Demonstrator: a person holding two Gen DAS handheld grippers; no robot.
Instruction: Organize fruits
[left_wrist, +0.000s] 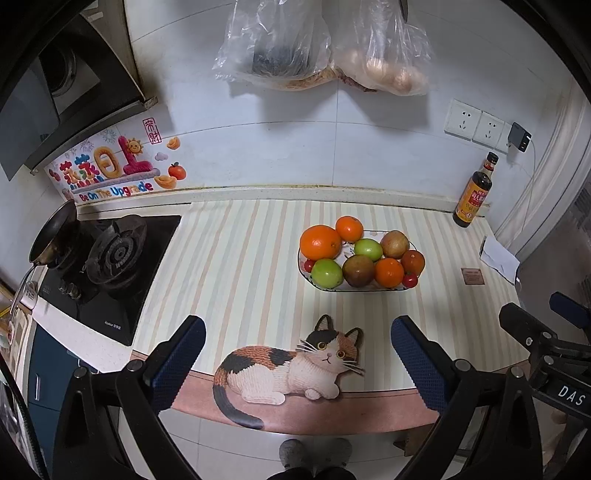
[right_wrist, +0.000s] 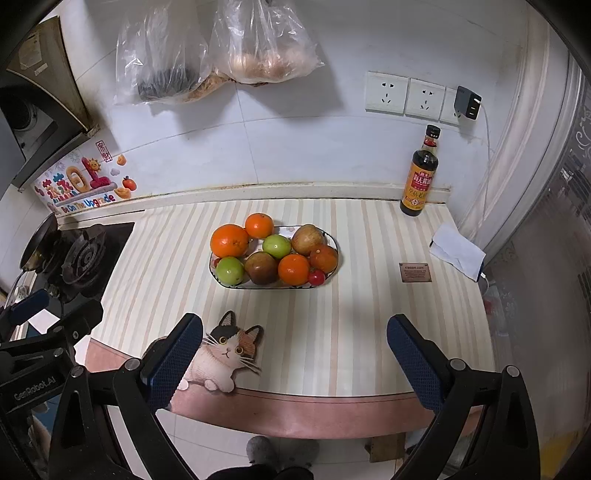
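Nearest, the left tongs (left_wrist: 297, 354) and the right tongs (right_wrist: 293, 354) hang over the front edge of the worktop (right_wrist: 332, 325), each spread wide with nothing between its fingers (right_wrist: 413, 363), whose blue pads look dimpled and rubbery, made to grip round skins without bruising them. Under them lies a striped mat (left_wrist: 229, 266) printed with a knitted-looking cat (left_wrist: 295, 369), soft enough to stop fruit rolling. Further in, the fruits sit heaped together in a shallow oval plate (right_wrist: 334, 242) with a dark painted rim: a large orange (right_wrist: 229, 240), smaller glossy mandarins, smooth green fruits and tiny red tomatoes, all touching. They already lie gathered, which fits either a finished sort or a pile awaiting one. Beyond, a dark glass sauce bottle (right_wrist: 421, 177) stands against the tiled wall.
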